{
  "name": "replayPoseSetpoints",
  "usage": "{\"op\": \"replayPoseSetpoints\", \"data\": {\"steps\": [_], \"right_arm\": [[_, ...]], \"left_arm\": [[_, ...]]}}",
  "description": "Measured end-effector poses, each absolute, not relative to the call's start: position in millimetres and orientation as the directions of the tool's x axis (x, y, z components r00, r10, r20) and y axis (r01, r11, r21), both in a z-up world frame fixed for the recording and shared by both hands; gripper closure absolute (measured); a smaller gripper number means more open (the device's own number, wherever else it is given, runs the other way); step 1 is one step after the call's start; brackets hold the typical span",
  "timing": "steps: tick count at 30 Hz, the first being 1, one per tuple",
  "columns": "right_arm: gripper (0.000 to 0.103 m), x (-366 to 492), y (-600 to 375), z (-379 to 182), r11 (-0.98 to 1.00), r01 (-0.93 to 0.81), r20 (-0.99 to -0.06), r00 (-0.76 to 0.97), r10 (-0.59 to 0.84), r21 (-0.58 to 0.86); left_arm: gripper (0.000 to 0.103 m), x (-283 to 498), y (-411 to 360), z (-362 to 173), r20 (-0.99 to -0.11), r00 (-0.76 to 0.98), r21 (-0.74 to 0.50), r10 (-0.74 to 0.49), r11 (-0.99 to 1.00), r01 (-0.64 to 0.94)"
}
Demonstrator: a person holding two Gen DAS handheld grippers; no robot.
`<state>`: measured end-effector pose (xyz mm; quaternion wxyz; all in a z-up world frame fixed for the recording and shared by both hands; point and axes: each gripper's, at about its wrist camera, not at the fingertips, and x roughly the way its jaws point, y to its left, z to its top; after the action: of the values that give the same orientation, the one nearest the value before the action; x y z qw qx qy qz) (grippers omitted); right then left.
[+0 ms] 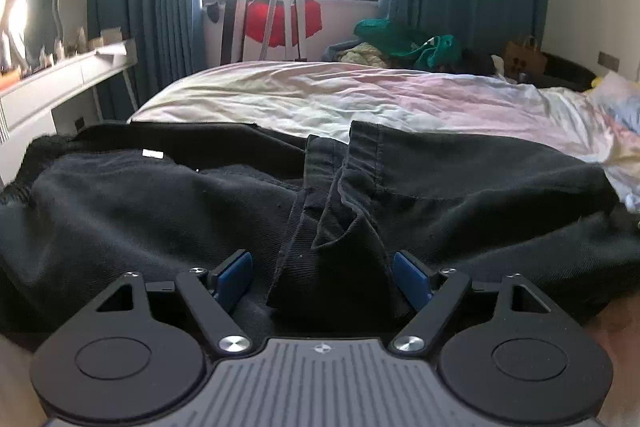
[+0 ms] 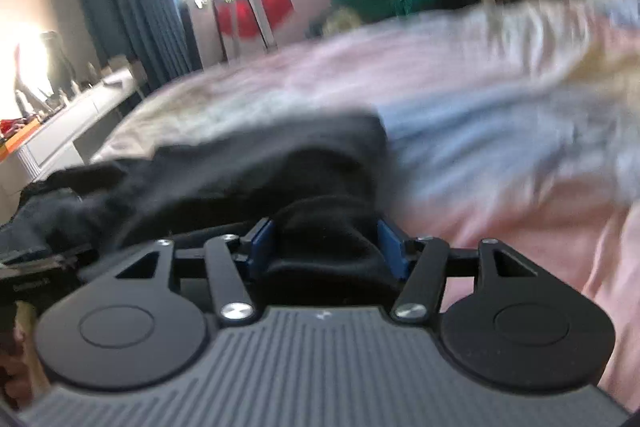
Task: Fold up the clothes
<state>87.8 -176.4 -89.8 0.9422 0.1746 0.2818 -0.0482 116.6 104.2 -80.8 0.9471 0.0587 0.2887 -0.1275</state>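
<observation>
Black garments [image 1: 480,187] lie crumpled across the near side of the bed, one with a small white label [image 1: 153,154]. My left gripper [image 1: 323,263] is low over them and open. A raised fold of black cloth [image 1: 340,227] stands between its blue pads [image 1: 236,275] with a gap on the left side. In the blurred right wrist view my right gripper [image 2: 326,239] has its jaws apart. A bulge of the black cloth [image 2: 320,239] fills the space between its pads [image 2: 390,247]. I see no firm pinch.
The pink and white bedsheet [image 1: 320,95] stretches beyond. A light blue cloth [image 2: 500,147] lies right of the black pile. A white desk [image 1: 60,75] runs along the left. A tripod [image 1: 288,11], green clothes [image 1: 400,39] and a paper bag [image 1: 524,59] stand by the window.
</observation>
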Motion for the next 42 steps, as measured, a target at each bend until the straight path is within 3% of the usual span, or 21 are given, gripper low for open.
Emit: {"op": "replayPoseSetpoints", "data": {"steps": [4,9,13,18,21,26,32,38,40,42], "right_arm": [[0.044,92,-176,-99,0.934,0.177,-0.562,0.827,0.029,0.31],[0.044,90,-177,-99,0.936,0.176,-0.555,0.831,0.024,0.305],[0.043,85,-178,-95,0.941,0.177,-0.551,0.835,0.012,0.288],[0.043,83,-176,-93,0.948,0.177,-0.549,0.836,-0.003,0.264],[0.043,82,-176,-92,0.948,0.179,-0.548,0.837,-0.006,0.263],[0.042,80,-171,-92,0.953,0.18,-0.547,0.837,-0.019,0.243],[0.042,83,-169,-90,0.956,0.184,-0.537,0.843,-0.035,0.227],[0.042,73,-144,-71,0.987,0.129,-0.387,0.918,-0.084,0.092],[0.042,73,-132,-68,0.995,0.087,-0.333,0.94,-0.068,0.041],[0.044,77,-117,-67,0.999,0.046,-0.3,0.952,-0.051,-0.024]], "left_arm": [[0.023,116,106,-80,-0.569,0.797,0.03,-0.204,0.963,0.268],[0.019,104,127,-58,-0.579,0.784,-0.081,-0.224,0.973,0.217],[0.0,85,174,-37,-0.537,0.813,-0.29,-0.225,0.954,0.073],[0.0,61,258,-41,-0.486,0.843,-0.659,-0.23,0.73,-0.181],[0.001,59,296,-60,-0.489,0.842,-0.781,-0.228,0.544,-0.307],[0.001,90,340,-97,-0.493,0.829,-0.862,-0.266,0.281,-0.422],[0.001,137,365,-113,-0.494,0.836,-0.86,-0.239,0.274,-0.43],[0.028,167,373,-107,-0.513,0.841,-0.823,-0.171,0.376,-0.425],[0.057,173,371,-102,-0.524,0.838,-0.798,-0.15,0.431,-0.422],[0.069,178,362,-91,-0.525,0.842,-0.769,-0.125,0.494,-0.406]]}}
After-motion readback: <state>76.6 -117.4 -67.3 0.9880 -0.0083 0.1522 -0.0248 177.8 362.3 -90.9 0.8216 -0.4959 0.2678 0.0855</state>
